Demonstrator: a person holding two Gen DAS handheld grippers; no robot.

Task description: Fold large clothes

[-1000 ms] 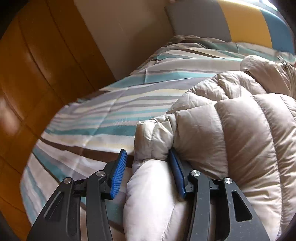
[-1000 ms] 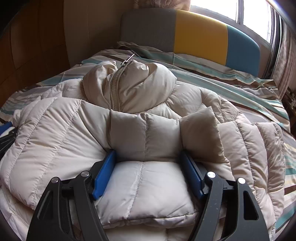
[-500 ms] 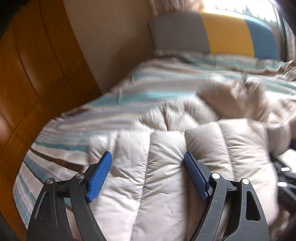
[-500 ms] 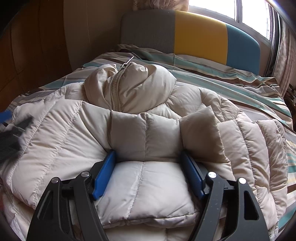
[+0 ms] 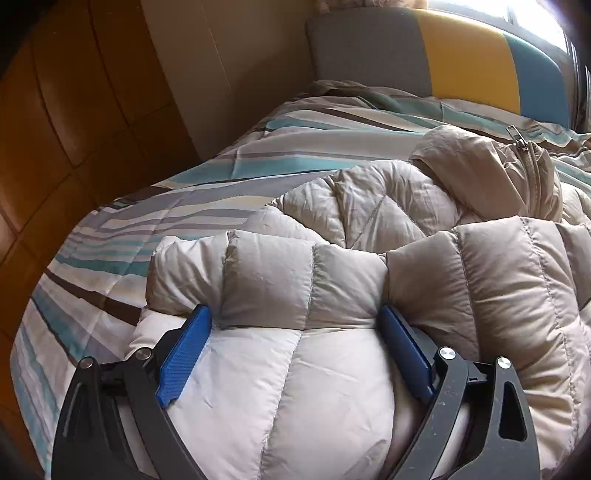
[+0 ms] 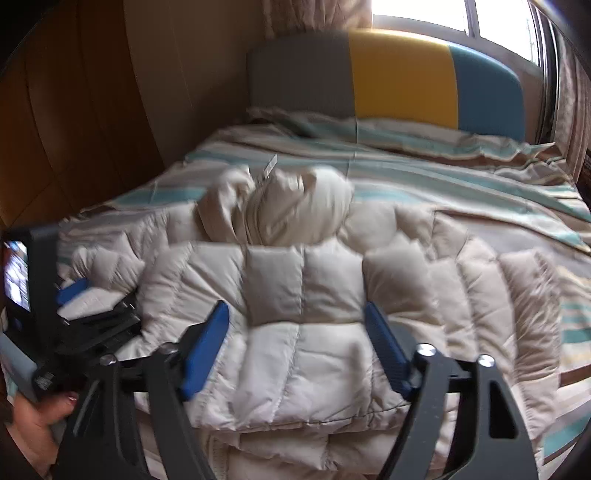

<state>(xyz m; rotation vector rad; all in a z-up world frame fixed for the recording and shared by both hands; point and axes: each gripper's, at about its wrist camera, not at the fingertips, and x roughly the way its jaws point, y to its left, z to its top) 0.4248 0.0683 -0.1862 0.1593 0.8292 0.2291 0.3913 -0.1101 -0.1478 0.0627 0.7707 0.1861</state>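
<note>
Showing only in right view: person's hand (image 6: 40, 417) on left tongs (image 6: 86, 295). Puffer jacket (image 5: 332, 369) lengthwise on bed (image 5: 122, 236), hood (image 5: 491, 173) toward headboard (image 5: 469, 59). Left tongs just opening, right tongs (image 6: 295, 325) just closing, jacket fold between pads of both, grip unclear.

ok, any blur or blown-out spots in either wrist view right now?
Left wrist: sharp, with crisp seams on the down jacket; only the window clips. Right wrist: motion-smeared across the jacket's hood and striped bedding, and the window is blown out.
</note>
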